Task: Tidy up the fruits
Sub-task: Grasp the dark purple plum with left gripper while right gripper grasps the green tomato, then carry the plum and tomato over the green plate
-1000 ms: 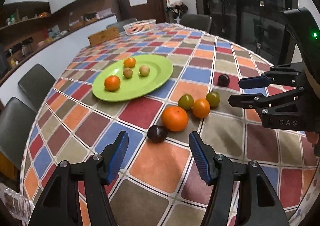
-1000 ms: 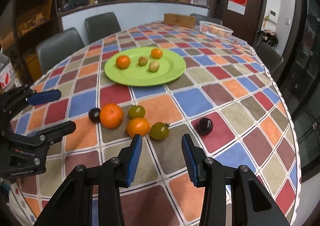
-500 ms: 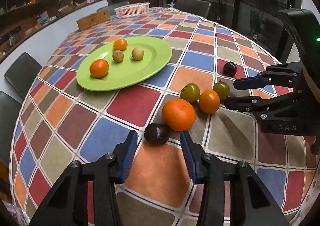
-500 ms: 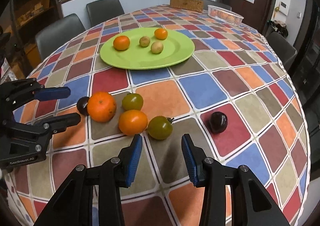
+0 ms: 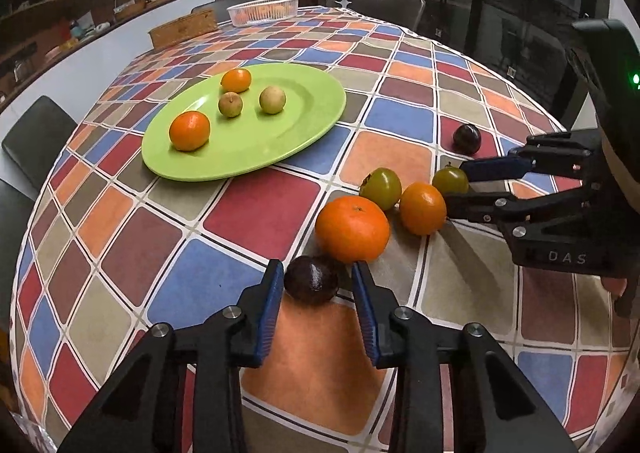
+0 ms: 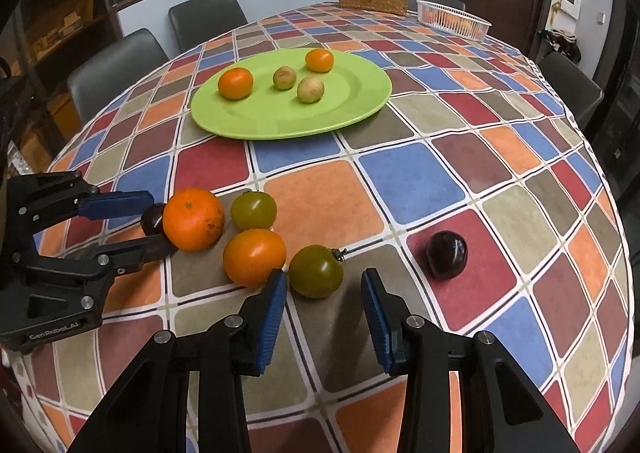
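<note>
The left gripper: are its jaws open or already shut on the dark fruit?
Open. The left gripper has its jaws on either side of the dark fruit, with a gap showing on the right side.

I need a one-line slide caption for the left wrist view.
Open left gripper straddles a dark plum beside a large orange; green plate behind.

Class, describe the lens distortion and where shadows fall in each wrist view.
Left wrist view: tablecloth grid bulges, corners black; the orange casts a soft shadow rightwards. Right wrist view: same bulge; the green tomato shadows the cloth towards the camera.
</note>
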Available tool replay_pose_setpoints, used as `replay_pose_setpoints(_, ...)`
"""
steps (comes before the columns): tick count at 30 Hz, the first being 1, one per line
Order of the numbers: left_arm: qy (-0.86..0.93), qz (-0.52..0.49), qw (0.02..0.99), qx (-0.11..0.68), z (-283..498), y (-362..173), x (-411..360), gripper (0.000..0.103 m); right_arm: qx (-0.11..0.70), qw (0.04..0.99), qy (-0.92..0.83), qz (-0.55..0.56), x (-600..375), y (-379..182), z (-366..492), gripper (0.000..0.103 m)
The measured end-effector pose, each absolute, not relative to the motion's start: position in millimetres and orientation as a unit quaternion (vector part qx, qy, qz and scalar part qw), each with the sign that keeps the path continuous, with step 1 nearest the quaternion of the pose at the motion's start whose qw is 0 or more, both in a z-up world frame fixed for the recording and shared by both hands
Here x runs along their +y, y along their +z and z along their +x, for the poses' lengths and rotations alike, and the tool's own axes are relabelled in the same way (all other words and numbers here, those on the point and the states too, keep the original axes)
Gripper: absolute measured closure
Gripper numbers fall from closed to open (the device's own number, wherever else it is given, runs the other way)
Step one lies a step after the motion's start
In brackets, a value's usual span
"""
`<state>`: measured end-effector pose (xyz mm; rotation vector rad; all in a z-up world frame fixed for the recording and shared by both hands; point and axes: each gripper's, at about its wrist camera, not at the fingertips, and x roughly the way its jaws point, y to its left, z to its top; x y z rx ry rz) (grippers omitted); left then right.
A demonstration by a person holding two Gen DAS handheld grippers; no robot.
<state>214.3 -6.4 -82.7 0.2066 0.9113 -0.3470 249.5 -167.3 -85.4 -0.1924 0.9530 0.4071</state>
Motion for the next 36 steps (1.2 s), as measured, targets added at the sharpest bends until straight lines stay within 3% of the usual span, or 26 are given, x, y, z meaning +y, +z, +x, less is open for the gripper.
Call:
replay_pose_setpoints(7,-0.162,0.081,0.878,0.443,220,-84,-4,0.074,0.459,0.862,0.200,-0.084,-166,-87,254,0.074)
replay_pose_setpoints(36,-0.162,0.047,0.918,0.359,188,-15,-8,0.075,0.389,0.892,0.224,-0.051,-166,-22,224,0.074)
